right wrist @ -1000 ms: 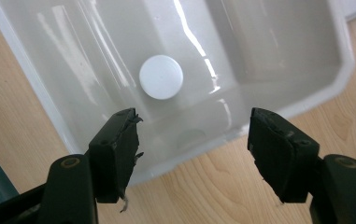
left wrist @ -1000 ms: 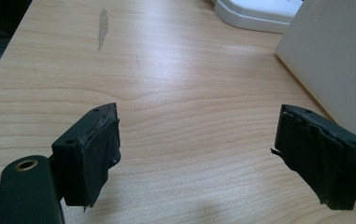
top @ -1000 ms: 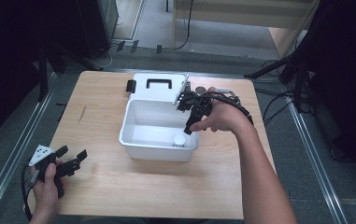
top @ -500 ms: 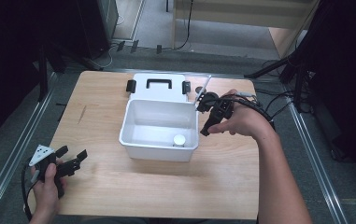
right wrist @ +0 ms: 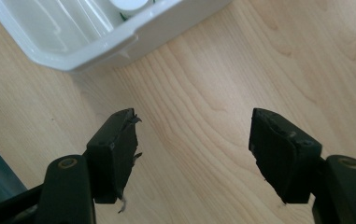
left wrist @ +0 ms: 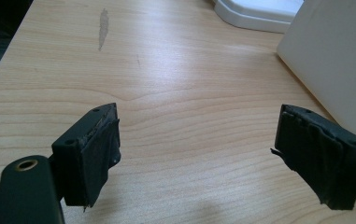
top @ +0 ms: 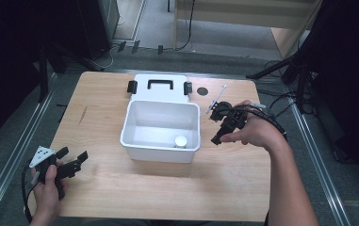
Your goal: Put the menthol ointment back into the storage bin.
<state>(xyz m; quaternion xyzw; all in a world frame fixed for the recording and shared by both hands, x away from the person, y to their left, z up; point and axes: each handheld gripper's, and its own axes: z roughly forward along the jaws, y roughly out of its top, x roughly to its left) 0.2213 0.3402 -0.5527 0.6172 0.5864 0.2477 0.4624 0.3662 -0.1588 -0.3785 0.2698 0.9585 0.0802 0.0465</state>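
An open white box (top: 158, 153) stands mid-table, its lid (top: 160, 84) with a black handle lying flat behind it. A small white round-capped container (top: 181, 141) sits at the box's front right inside. My right gripper (top: 217, 137) hangs just right of the box, pointing down at the wood. In the right gripper view the right gripper (right wrist: 194, 126) is open and empty, with the box corner (right wrist: 96, 44) and the white cap (right wrist: 129, 3) ahead. My left gripper (top: 73, 160) rests open near the front left; in the left gripper view the left gripper (left wrist: 199, 121) holds nothing.
A thin white stick (top: 218, 98) and a small black disc (top: 202, 91) lie on the table right of the lid. A grey smear (left wrist: 103, 25) marks the wood at the left. Cables trail from the right hand toward the table's right edge.
My right gripper has moved from above the box's right rim out to the right and now hangs over bare wood beside the box. The left gripper has stayed put.
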